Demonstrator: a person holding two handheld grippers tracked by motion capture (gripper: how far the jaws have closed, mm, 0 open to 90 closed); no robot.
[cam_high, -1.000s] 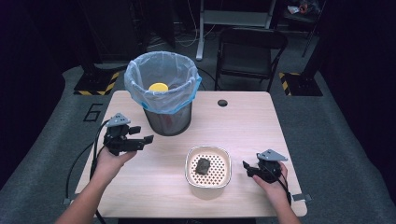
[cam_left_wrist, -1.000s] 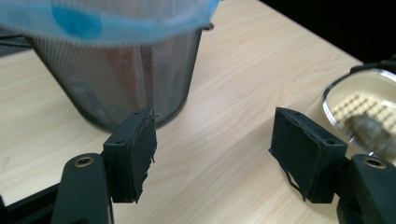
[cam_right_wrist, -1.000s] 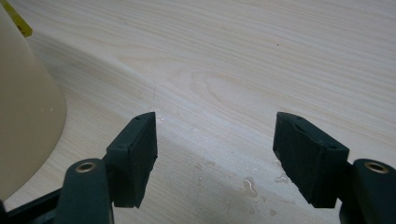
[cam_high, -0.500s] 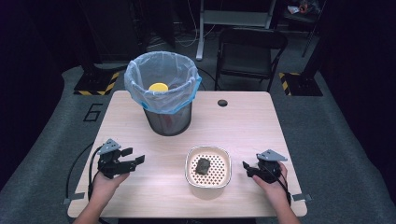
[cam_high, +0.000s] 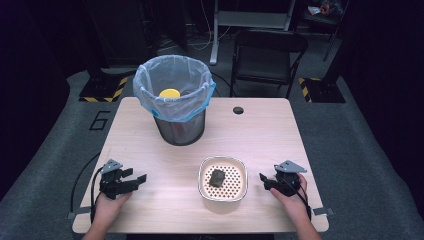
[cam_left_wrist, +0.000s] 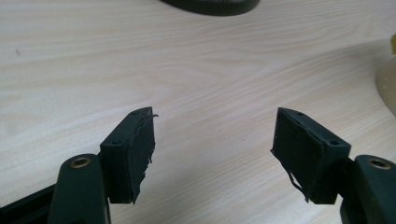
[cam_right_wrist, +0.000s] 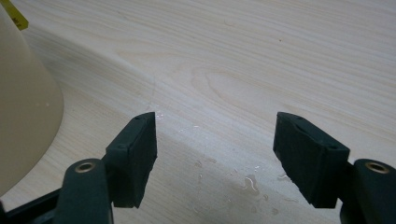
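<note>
text: numeral "6" (cam_high: 100, 120) | on: grey floor mat (cam_high: 60, 130) | place: left of the table's far-left corner (cam_high: 123, 101), just near a yellow-and-black hazard-striped patch (cam_high: 104, 93) | other readable text, labels or brands: none legible

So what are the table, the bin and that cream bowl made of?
The pale table looks like matt wood or laminate, with visible grain. The round dark bin seems to be metal mesh, lined with a thin blue plastic bag. The cream perforated bowl looks like smooth plastic.
</note>
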